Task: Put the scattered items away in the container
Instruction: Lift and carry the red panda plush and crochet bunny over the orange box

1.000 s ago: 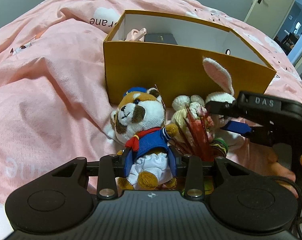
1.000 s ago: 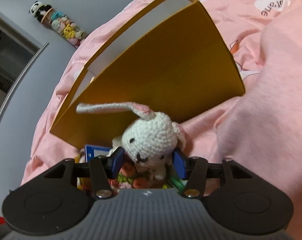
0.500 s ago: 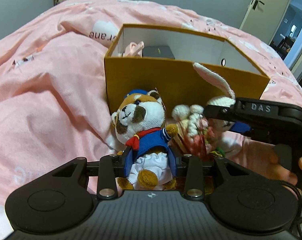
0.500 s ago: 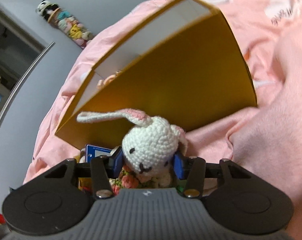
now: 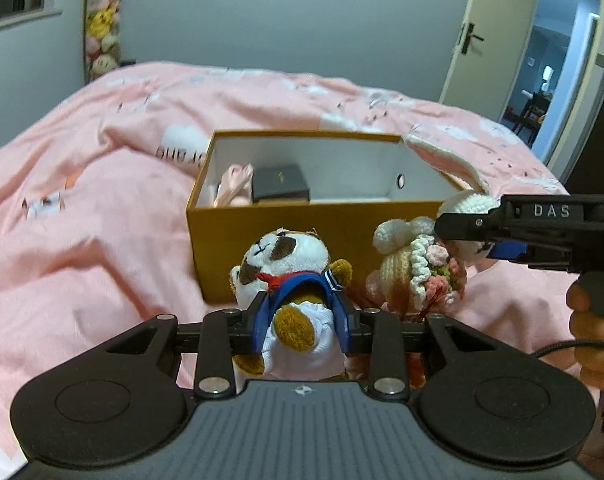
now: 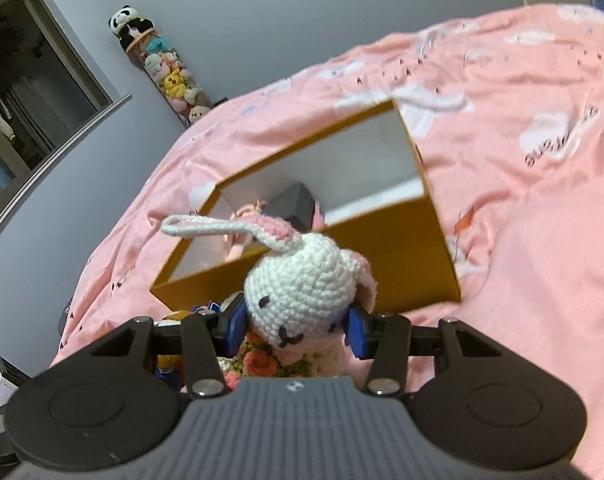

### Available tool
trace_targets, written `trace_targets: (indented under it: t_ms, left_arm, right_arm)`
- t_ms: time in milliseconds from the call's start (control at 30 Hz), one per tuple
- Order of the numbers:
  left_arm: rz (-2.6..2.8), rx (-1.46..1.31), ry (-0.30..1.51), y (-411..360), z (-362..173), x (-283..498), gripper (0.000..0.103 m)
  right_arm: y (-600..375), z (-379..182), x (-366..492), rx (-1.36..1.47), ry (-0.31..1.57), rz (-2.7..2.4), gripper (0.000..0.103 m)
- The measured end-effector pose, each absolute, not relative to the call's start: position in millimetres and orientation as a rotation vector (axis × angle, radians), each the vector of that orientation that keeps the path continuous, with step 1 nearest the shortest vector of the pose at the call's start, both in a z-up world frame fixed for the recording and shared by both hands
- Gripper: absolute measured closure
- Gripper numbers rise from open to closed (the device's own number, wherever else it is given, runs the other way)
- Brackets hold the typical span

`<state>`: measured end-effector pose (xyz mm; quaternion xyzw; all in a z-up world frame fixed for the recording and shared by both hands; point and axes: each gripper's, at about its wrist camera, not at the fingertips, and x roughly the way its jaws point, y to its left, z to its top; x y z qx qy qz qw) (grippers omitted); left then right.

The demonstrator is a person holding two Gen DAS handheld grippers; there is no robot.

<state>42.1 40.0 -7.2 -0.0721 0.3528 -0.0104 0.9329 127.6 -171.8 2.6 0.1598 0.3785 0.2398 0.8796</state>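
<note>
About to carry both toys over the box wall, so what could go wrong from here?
The crocheted white bunny is pinched only at its head, so its bouquet body could slip free. The sailor-suited plush animal sits below the yellow cardboard box rim and may catch the wall. The left gripper's jaws are closing.

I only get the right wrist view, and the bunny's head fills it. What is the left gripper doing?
Observer: The left gripper has its jaws shut on a sailor plush, held in front of the yellow box.
Operator: Where's the rest of my bunny?
Observer: The crochet bunny, held in the right gripper, has its yellow body and flower bouquet dangling right beside the sailor plush, before the box's near wall.
</note>
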Motion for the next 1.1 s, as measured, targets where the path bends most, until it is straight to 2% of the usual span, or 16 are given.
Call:
trace_targets:
  t_ms: [367,800,900,1100]
  left_arm:
    - [-0.051,-0.069,0.583,34,28,44,0.065]
    - [-0.109,-0.026,0.459,36,58,98,0.065]
    - [-0.116,0.003,0.446,32,55,119,0.065]
    - [-0.145,0.053,0.47,19,32,162,0.065]
  right_arm:
    - [-180,37,128,0.315,0.727,0.53,0.051]
    - [-183,88,170,0.282,0.643,0.565,0.051]
    - [-174,95,193,0.224,0.672,0.551,0.051]
    - [-146,84,257,0.022,0.868,0.518,0.051]
